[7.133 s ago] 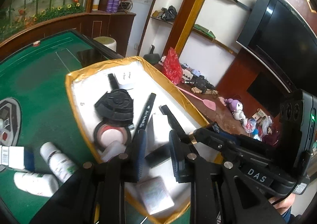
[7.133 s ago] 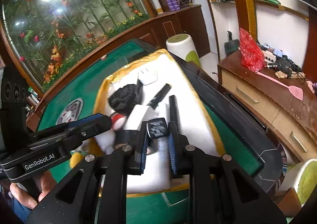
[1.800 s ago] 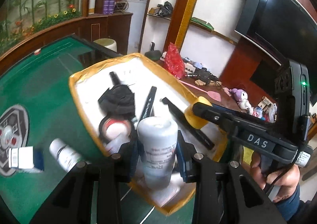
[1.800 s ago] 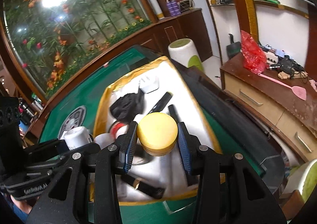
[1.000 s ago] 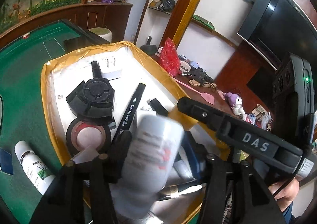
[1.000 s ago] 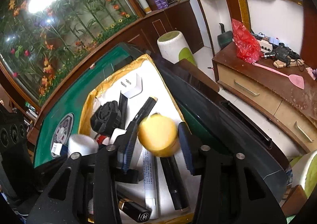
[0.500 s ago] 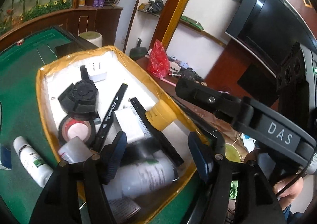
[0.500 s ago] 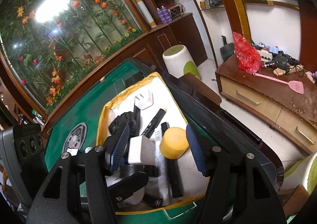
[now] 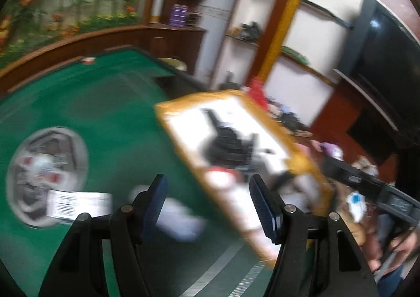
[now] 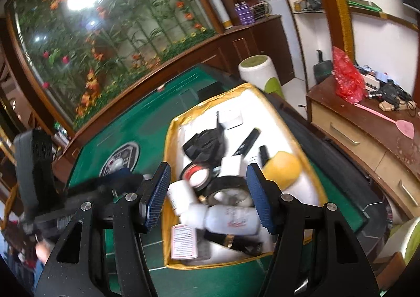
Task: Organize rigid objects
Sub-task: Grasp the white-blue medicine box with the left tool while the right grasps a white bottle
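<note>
Both tools, left and right, angle downward, spread and empty. One yellow-rimmed tray on the green tabletop holds one yellow jar and one white bottle; one white bottle lies outside.

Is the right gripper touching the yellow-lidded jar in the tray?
Apart. The right wrist view shows the right gripper open and empty, while the yellow-lidded jar lies in the tray beyond the right-hand finger.

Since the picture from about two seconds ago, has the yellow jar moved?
Yes. The yellow jar has left the right tongs, which have just been opening, and now lies inside the tray at its right rim.
</note>
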The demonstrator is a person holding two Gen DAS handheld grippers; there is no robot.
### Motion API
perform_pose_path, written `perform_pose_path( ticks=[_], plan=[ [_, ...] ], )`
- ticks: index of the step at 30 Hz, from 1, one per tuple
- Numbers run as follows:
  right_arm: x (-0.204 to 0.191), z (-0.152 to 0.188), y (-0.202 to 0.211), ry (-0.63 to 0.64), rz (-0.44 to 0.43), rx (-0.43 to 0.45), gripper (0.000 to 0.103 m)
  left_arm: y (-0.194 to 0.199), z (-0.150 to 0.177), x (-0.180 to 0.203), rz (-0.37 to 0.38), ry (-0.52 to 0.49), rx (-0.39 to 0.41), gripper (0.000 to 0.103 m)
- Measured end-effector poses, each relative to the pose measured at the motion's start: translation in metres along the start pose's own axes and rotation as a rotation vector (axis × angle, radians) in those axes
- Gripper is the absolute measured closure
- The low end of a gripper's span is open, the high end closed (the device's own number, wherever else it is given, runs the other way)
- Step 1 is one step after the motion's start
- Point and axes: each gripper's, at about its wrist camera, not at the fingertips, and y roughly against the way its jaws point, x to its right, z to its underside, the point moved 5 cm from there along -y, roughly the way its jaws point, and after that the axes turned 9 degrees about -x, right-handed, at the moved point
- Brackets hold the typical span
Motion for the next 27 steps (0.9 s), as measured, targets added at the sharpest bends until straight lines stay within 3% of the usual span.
perform_pose_path(
  ticks=[3,6,10,16,21,23,25,27],
  plan=[
    [-0.016,0.006,-0.004,0.035,-0.02,-0.021,0.043,0.005,-0.004,-0.057,-0.068,0.073,-0.009,0.038],
    [-0.03,0.011,-0.01,0.067,-0.024,-0.04,0.043,-0.004,-0.009,-0.11,-0.086,0.162,-0.049,0.038],
    [-0.048,0.019,-0.02,0.102,-0.037,-0.073,0.043,-0.032,-0.007,-0.138,-0.007,0.226,-0.156,0.038],
    [-0.068,0.027,-0.03,0.154,-0.045,-0.107,0.043,-0.04,0.016,-0.108,0.028,0.069,-0.266,0.038],
    [-0.077,0.032,-0.04,0.193,-0.058,-0.136,0.043,-0.021,0.071,-0.059,-0.014,-0.164,-0.35,0.038],
    [-0.08,0.031,-0.046,0.206,-0.056,-0.149,0.043,-0.013,0.096,-0.039,-0.076,-0.276,-0.351,0.037],
    [-0.085,0.032,-0.052,0.221,-0.057,-0.165,0.043,-0.01,0.113,-0.028,-0.122,-0.34,-0.356,0.037],
    [-0.088,0.033,-0.056,0.231,-0.052,-0.176,0.043,-0.002,0.123,-0.026,-0.14,-0.342,-0.34,0.037]
  ],
)
